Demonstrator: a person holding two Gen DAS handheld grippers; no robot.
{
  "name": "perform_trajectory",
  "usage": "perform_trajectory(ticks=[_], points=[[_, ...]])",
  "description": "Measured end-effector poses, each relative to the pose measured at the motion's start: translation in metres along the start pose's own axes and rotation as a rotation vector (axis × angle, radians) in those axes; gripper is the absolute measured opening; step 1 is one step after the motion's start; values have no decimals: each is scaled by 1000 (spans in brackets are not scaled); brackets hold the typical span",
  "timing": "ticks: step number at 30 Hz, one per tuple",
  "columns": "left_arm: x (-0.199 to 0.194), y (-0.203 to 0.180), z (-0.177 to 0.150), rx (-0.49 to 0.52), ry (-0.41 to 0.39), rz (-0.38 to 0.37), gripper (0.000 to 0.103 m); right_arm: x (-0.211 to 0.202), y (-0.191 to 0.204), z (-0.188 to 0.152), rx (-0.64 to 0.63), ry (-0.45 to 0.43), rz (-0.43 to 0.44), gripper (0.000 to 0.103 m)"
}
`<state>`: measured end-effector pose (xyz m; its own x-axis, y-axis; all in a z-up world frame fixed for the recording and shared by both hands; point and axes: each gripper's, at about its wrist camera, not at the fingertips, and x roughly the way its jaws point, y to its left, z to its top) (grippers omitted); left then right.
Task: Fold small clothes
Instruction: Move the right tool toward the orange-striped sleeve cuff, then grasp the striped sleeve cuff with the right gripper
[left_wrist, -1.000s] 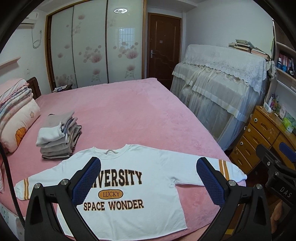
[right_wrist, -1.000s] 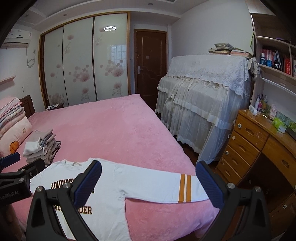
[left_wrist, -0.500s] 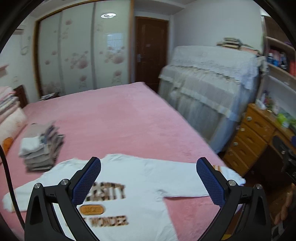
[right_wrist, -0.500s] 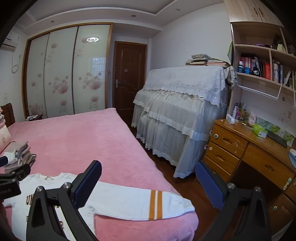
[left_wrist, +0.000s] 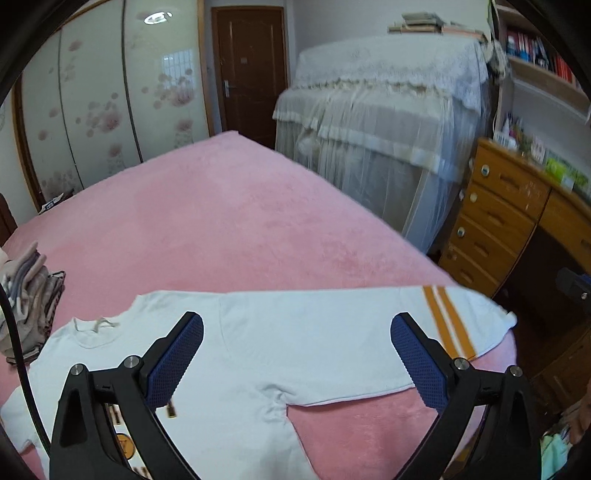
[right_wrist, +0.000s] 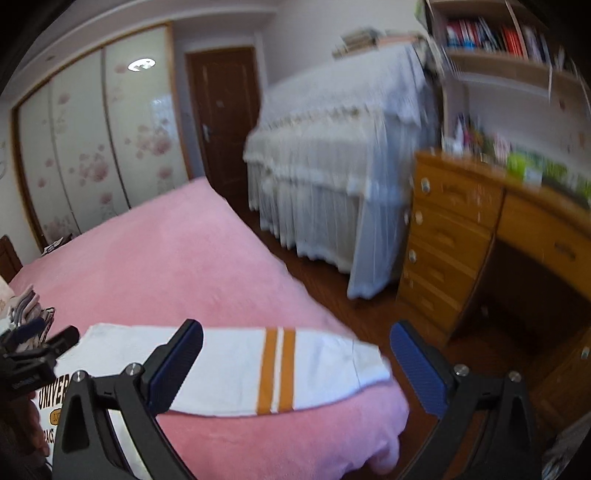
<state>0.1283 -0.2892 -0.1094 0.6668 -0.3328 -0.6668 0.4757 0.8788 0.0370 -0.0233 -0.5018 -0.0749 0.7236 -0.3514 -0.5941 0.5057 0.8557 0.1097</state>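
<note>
The white sweatshirt (left_wrist: 280, 354) lay spread flat on the pink bed (left_wrist: 229, 225), filling the lower half of the left wrist frame, its orange-striped sleeve (right_wrist: 280, 369) reaching toward the bed's edge at centre-bottom of the right wrist frame. The left gripper (left_wrist: 295, 354) hung above the shirt's body, blue pads wide apart, nothing between them. The right gripper (right_wrist: 295, 363) was spread just as wide over the striped cuff, gripping nothing. At the left edge of the frame sat a stack of folded clothes (left_wrist: 29, 295), just beside the shirt's collar. A wooden dresser (right_wrist: 461, 240) stood at right, blurred.
</note>
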Motion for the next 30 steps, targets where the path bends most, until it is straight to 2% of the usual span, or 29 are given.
perform_trajectory(ticks=[4, 7, 10, 11, 13, 18, 20, 25, 27, 28, 29, 30], points=[[52, -14, -19, 4, 109, 4, 101, 35, -15, -23, 55, 68, -21, 102], [79, -22, -31, -26, 141, 28, 101, 66, -33, -43, 140, 165, 29, 100], [99, -33, -39, -20, 172, 33, 101, 88, -48, -59, 202, 236, 53, 74], [105, -38, -42, -18, 186, 20, 101, 95, -54, -65, 230, 260, 60, 70], [111, -46, -45, -11, 195, 0, 101, 105, -64, -75, 280, 295, 64, 68], [116, -67, -47, 40, 201, -16, 101, 118, -84, -90, 398, 331, 119, 67], [115, -74, -46, 53, 201, -19, 101, 122, -90, -91, 424, 325, 134, 61], [114, -77, -43, 26, 217, -37, 101, 140, -99, -82, 474, 315, 150, 56], [114, -71, -41, 6, 218, -39, 101, 148, -103, -79, 488, 319, 147, 47], [114, -69, -39, -4, 219, -40, 101, 151, -105, -78, 490, 322, 138, 38], [112, -66, -38, -17, 217, -37, 101, 153, -105, -77, 484, 327, 130, 22], [111, -63, -36, -26, 215, -35, 101, 154, -105, -76, 479, 329, 138, 22]])
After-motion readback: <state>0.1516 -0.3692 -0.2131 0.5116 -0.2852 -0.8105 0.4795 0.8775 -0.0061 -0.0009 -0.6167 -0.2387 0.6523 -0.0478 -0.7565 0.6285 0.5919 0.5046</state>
